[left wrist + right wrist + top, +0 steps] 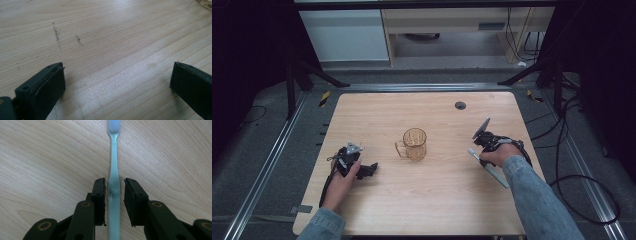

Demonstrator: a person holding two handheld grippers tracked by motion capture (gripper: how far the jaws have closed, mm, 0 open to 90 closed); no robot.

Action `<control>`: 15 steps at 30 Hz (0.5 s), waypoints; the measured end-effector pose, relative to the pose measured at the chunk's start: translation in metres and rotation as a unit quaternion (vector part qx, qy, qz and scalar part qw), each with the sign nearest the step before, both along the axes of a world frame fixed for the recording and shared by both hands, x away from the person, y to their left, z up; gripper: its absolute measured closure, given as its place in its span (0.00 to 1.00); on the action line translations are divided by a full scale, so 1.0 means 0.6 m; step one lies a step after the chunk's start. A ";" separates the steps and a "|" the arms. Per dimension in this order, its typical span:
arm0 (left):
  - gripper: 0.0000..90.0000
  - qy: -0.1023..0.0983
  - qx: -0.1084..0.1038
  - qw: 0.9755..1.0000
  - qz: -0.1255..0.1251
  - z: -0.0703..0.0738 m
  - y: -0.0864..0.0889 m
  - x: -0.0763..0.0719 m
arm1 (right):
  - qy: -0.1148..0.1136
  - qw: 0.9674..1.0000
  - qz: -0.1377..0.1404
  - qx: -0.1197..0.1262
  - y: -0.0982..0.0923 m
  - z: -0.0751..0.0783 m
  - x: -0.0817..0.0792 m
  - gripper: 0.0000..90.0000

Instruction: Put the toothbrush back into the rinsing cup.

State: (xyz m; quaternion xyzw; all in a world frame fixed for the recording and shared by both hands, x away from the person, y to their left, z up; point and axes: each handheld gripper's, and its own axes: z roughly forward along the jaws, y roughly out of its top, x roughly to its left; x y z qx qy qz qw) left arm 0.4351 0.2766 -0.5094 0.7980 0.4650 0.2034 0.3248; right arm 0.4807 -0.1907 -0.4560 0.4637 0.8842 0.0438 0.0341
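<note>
A pale blue-green toothbrush [114,157] lies flat on the wooden table [437,195], at the right side [492,172], its bristle head pointing away from the person. My right gripper [115,181] points down over its handle with a jaw on either side. Narrow gaps show between the pads and the handle, so the pads do not press it. From above, the right gripper [484,160] sits under the person's right hand. My left gripper [368,170] rests on the table at the left, and its jaws [117,72] stand wide open over bare wood.
An amber glass mug [414,144] stands upright in the middle of the table, its handle turned to the left. A dark round grommet [460,105] sits near the far edge. Cables trail off the table beside each hand.
</note>
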 end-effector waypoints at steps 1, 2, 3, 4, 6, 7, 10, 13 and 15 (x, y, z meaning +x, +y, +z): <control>0.00 0.000 0.000 1.000 0.000 0.000 0.000 0.000 | -0.001 1.000 0.016 -0.002 -0.003 -0.005 0.003 0.80; 0.00 0.000 0.000 1.000 0.000 0.000 0.000 0.000 | 0.005 1.000 0.003 0.000 0.000 -0.004 0.003 0.80; 0.00 0.000 0.000 1.000 0.000 0.000 0.000 0.000 | 0.008 1.000 0.003 0.000 0.000 -0.005 0.004 0.80; 0.00 0.000 0.000 1.000 0.000 0.000 0.000 0.000 | 0.011 1.000 0.000 -0.001 0.000 -0.006 0.005 0.80; 0.00 0.000 0.000 1.000 0.000 0.000 0.000 0.000 | 0.012 1.000 0.003 -0.002 -0.001 -0.009 0.006 0.81; 0.00 0.000 0.000 1.000 0.000 0.000 0.000 0.000 | 0.015 1.000 0.001 -0.002 -0.001 -0.009 0.007 0.81; 0.00 0.000 0.000 1.000 0.000 0.000 0.000 0.000 | 0.018 1.000 0.001 -0.004 -0.001 -0.011 0.009 0.82; 0.00 0.000 0.000 1.000 0.000 0.000 0.000 0.000 | 0.024 1.000 0.004 -0.003 -0.001 -0.012 0.011 0.82; 0.00 0.000 0.000 1.000 0.000 0.000 0.000 0.000 | 0.026 1.000 0.005 -0.006 0.001 -0.012 0.012 0.83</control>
